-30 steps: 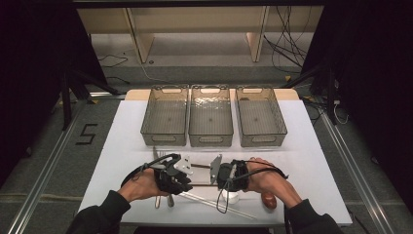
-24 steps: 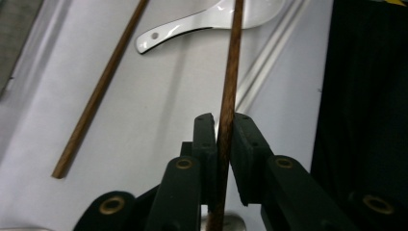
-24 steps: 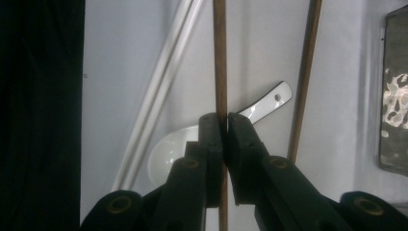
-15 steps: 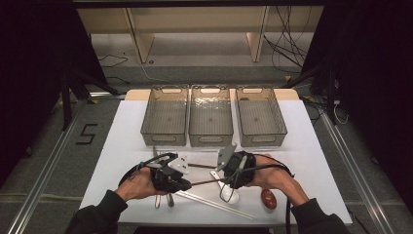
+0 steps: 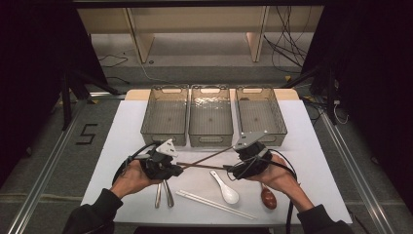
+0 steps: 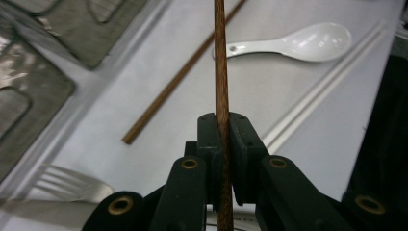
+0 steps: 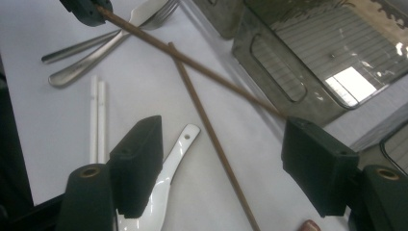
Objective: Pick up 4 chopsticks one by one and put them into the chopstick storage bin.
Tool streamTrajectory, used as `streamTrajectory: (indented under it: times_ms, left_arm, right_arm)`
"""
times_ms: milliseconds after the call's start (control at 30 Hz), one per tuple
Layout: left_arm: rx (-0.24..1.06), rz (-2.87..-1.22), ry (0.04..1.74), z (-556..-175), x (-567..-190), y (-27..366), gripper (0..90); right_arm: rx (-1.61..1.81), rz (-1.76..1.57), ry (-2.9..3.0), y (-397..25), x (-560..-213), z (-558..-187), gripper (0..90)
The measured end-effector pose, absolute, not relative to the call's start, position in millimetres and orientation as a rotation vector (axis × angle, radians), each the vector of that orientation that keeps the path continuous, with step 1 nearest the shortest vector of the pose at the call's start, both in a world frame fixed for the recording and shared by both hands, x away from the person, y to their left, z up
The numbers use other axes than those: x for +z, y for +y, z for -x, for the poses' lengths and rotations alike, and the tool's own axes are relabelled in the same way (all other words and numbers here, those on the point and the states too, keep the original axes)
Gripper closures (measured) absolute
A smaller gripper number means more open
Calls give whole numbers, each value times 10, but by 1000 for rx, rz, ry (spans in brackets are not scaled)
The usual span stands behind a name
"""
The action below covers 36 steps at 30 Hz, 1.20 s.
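Observation:
My left gripper (image 5: 176, 169) (image 6: 222, 144) is shut on a brown chopstick (image 6: 220, 67) (image 7: 192, 62) (image 5: 216, 155), which slants up from it toward the bins. A second brown chopstick (image 5: 207, 166) (image 6: 168, 89) (image 7: 211, 139) lies flat on the white table. My right gripper (image 5: 234, 169) (image 7: 226, 149) is open, its wide-set jaws standing on either side of the lying chopstick with nothing between the pads. The held stick's far end reaches close to the right gripper's right-hand jaw.
Three clear bins (image 5: 164, 141) (image 5: 210, 142) (image 5: 272, 136) line the far side. A white spoon (image 5: 226, 190) (image 7: 159, 183), white chopsticks (image 5: 214, 204) (image 7: 96, 115), a fork and knife (image 5: 164, 195) (image 7: 96, 53) and a brown spoon (image 5: 269, 197) lie near the front edge.
My right gripper has drifted right and a little toward the bins, away from the left one. The left gripper stays about where it was, still holding its chopstick.

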<state>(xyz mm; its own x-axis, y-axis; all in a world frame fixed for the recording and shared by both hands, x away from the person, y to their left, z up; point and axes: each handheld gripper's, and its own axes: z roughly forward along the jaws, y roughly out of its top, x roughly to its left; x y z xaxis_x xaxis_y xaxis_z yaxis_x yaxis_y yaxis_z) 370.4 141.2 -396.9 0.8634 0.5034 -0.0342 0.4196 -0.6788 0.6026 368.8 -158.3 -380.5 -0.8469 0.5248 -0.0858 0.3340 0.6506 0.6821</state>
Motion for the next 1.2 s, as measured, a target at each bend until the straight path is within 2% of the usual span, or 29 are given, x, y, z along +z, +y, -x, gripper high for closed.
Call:
streamTrajectory:
  times_ms: [200, 600, 1200]
  left_arm:
    - [238, -2318, 792, -3818, -3868, 1553, 839]
    - [277, -2151, 1024, -4212, -3774, 1807, 840]
    - [344, -2055, 1230, -4802, -3719, 1969, 840]
  right_arm:
    - [1019, -752, 2572, -1648, -3887, -3612, 277]
    - [1092, -824, 2551, -1700, -3991, -3567, 250]
    - [1085, -834, 2562, -1719, -4006, -3570, 256]
